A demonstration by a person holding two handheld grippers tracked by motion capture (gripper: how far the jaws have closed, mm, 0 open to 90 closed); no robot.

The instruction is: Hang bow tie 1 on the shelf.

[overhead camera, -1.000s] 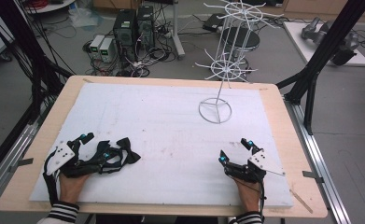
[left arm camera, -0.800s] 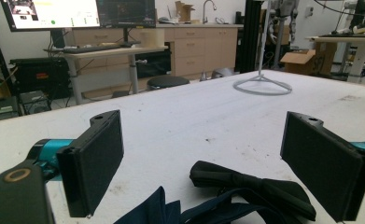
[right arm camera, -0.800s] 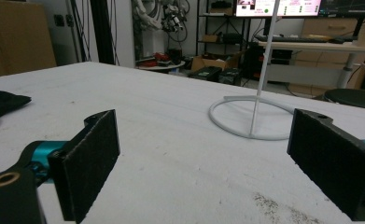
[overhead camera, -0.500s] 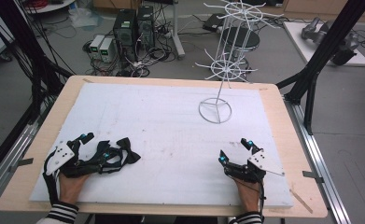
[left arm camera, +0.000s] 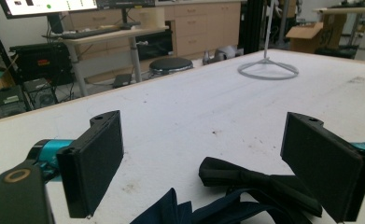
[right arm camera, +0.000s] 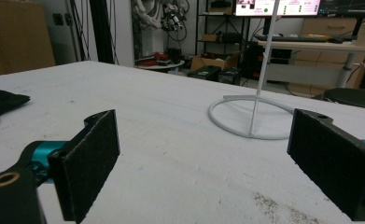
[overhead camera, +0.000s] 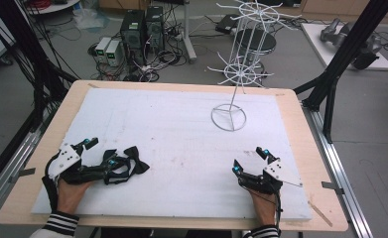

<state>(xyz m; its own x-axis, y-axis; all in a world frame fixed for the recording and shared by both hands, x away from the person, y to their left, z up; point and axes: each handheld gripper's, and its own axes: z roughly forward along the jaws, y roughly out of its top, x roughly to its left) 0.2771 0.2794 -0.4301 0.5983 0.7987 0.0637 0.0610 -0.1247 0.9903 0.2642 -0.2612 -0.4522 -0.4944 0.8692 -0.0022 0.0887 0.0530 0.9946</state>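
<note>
Bow ties (overhead camera: 124, 166) heaped on the white board (overhead camera: 171, 129), between the spread jaws of left gripper (overhead camera: 98, 152), ungrasped. Right gripper (overhead camera: 250, 160) agape, empty. Wire rack (overhead camera: 241, 74) bare; hanging all ahead, probably.

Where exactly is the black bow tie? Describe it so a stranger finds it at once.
Start at the white board covering the table and go to its near left corner, where the left gripper rests. The black bow tie lies between its open jaws, atop a dark blue tie; its knotted centre and flared wings mark it.
</note>
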